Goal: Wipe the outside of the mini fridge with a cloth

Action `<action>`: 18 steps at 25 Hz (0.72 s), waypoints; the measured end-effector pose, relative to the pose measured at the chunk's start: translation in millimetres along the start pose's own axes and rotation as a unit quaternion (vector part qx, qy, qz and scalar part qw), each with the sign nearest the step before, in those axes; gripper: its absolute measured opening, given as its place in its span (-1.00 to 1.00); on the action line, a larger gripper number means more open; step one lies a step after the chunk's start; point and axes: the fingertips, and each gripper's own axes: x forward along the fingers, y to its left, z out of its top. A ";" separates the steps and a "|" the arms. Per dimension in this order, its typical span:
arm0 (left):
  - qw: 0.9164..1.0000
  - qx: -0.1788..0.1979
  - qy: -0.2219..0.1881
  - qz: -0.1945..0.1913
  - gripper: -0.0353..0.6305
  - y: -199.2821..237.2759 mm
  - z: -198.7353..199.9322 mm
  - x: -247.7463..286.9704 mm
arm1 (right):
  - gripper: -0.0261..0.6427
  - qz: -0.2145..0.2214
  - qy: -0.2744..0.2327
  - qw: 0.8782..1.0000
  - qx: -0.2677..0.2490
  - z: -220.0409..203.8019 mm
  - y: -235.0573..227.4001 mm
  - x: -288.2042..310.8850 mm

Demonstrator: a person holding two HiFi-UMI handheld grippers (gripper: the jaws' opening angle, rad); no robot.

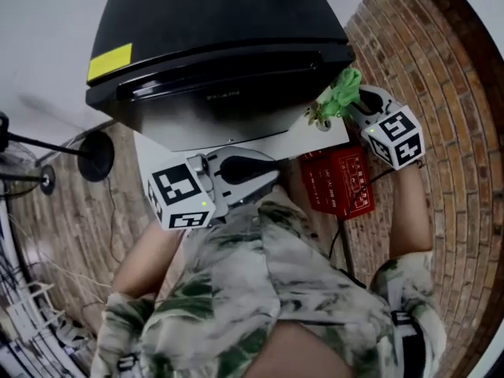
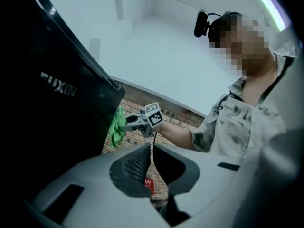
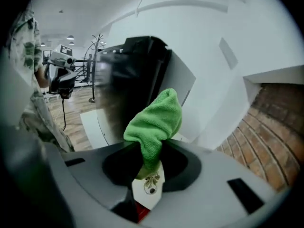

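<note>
Evidently mid-wipe: the right gripper [image 1: 356, 107] is clenched on a bunched green cloth [image 1: 342, 93] and holds it at the lower right corner of the mini fridge [image 1: 220, 38], apparently touching where door front meets side wall. The left gripper [image 1: 264, 176] hangs before the door, jaws drawn together on nothing (it plays no part at present). The next move probably calls for a steady drag along the side panel, with even pressure so the wad does not slip free. Materials: the fridge is a glossy black box with a yellow sticker [image 1: 109, 61] on top; the cloth is soft, napped microfibre, crumpled to a peak. A white base [image 1: 323, 136] lies beneath on a brick-patterned floor [image 1: 441, 69], with a red box [image 1: 339, 181] just beside.
</note>
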 end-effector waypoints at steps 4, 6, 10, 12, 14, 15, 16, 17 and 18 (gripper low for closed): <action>0.999 0.003 0.011 -0.031 -0.81 -14.2 -10.4 -30.1 | -0.60 -0.042 -0.014 0.999 0.014 27.1 25.2 -44.8; 0.999 0.000 0.009 -0.037 -0.81 -16.8 -13.3 -37.6 | -0.60 -0.053 -0.023 0.998 0.015 39.4 40.0 -62.3; 0.999 0.001 0.005 -0.040 -0.81 -22.1 -14.2 -45.1 | -0.60 -0.047 -0.035 0.998 0.005 58.8 70.6 -82.5; 0.999 0.003 0.003 -0.038 -0.81 -28.3 -15.0 -48.5 | -0.60 -0.038 -0.042 0.998 -0.007 69.1 84.5 -88.5; 0.999 0.004 0.004 -0.034 -0.81 -36.7 -17.1 -51.9 | -0.60 -0.025 -0.052 0.998 -0.016 79.8 98.6 -93.7; 0.999 0.005 0.005 -0.031 -0.81 -40.9 -18.3 -53.2 | -0.60 -0.019 -0.058 0.998 -0.020 84.7 105.1 -96.3; 1.000 0.005 0.005 -0.028 -0.81 -44.8 -19.3 -54.4 | -0.61 -0.014 -0.064 0.998 -0.025 89.3 111.2 -99.0; 1.000 0.005 0.006 -0.025 -0.81 -48.7 -20.5 -55.5 | -0.60 -0.011 -0.070 0.997 -0.030 93.8 117.4 -101.8; 1.000 0.005 0.006 -0.020 -0.81 -53.0 -21.8 -56.7 | -0.60 -0.007 -0.076 0.997 -0.034 98.1 124.4 -104.7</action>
